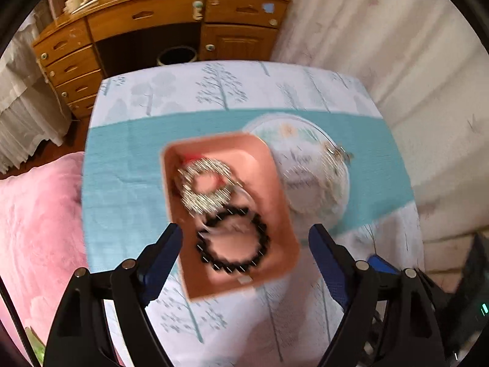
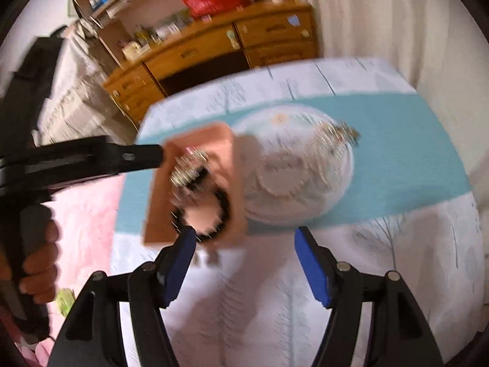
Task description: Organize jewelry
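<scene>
A pink tray (image 1: pixel 241 153) (image 2: pixel 198 137) lies on the tree-print tablecloth (image 1: pixel 214 91). In it are a silver sparkly bracelet (image 1: pixel 195 198) (image 2: pixel 186 174) and, nearer me, a black bead bracelet (image 1: pixel 227 265) (image 2: pixel 224 205). A white round plate (image 1: pixel 290 140) (image 2: pixel 275 128) sits right of the tray with a thin chain (image 1: pixel 336 153) (image 2: pixel 336 134) on it. My left gripper (image 1: pixel 246 235) hangs open over the tray's near half, holding nothing. My right gripper (image 2: pixel 244 235) stands open just in front of the tray and plate, with nothing between its pads. Both views are blurred.
A hand holds the left gripper, whose black finger (image 2: pixel 137 156) reaches in from the left. A wooden desk (image 1: pixel 152 15) with drawers stands beyond the table, a dark bin (image 1: pixel 177 55) under it. Pink bedding (image 1: pixel 36 214) lies left, pale curtains (image 1: pixel 397 46) right.
</scene>
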Available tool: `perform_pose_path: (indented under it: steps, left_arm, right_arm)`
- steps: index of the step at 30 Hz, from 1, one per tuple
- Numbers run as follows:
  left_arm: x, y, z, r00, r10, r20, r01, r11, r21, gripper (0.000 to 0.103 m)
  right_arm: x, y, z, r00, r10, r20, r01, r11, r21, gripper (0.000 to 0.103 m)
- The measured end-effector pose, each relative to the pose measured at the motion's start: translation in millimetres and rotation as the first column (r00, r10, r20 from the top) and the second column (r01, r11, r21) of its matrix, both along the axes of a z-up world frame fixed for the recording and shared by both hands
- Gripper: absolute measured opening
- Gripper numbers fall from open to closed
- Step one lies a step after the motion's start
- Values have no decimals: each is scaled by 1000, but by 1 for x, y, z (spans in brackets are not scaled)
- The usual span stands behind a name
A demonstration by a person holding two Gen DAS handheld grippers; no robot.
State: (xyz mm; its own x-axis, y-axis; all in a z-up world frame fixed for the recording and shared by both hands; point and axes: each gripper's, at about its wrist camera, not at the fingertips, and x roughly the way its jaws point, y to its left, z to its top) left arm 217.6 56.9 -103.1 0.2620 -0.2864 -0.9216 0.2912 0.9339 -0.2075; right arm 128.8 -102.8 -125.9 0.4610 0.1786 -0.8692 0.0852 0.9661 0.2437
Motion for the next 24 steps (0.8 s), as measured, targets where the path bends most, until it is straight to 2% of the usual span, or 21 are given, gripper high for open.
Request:
perform_pose_path:
  steps: [5,9,13,16,18,21,24]
  left_arm:
    - [-44,-31,2,998,-66,24,65,998,20,83]
    - [-74,-62,-2,994,-78,77,75,996,52,83]
    - [-87,-100,-12,993,-63,98,55,995,84,83]
    - [-88,-127,-22,992,-37,123,23,993,111,83]
    - [-87,-143,-28,987,-9,162,-17,987,161,83]
    - [-83,-166,-37,968,24,251,-89,964,250,80]
    - [-73,-186,-50,958,-10,286,-93,934,345,71]
  right_arm:
    - [-18,-31,-30,989,57,-134,-65,997,-51,68]
    - [-26,-62,-43,976,105,-191,-124,988,-91,68]
    - [-21,-102,-51,960,162,-228,-196,971,-137,68]
    - [-10,-129,-53,952,210,-222,-249,954,-165,68]
    - [-2,-142,-53,948,239,-211,-279,943,-184,68]
    - [14,-160,-53,939,293,-180,-326,924,-198,68]
    - [29,-172,-50,931,347,-115,-364,909,-204,68]
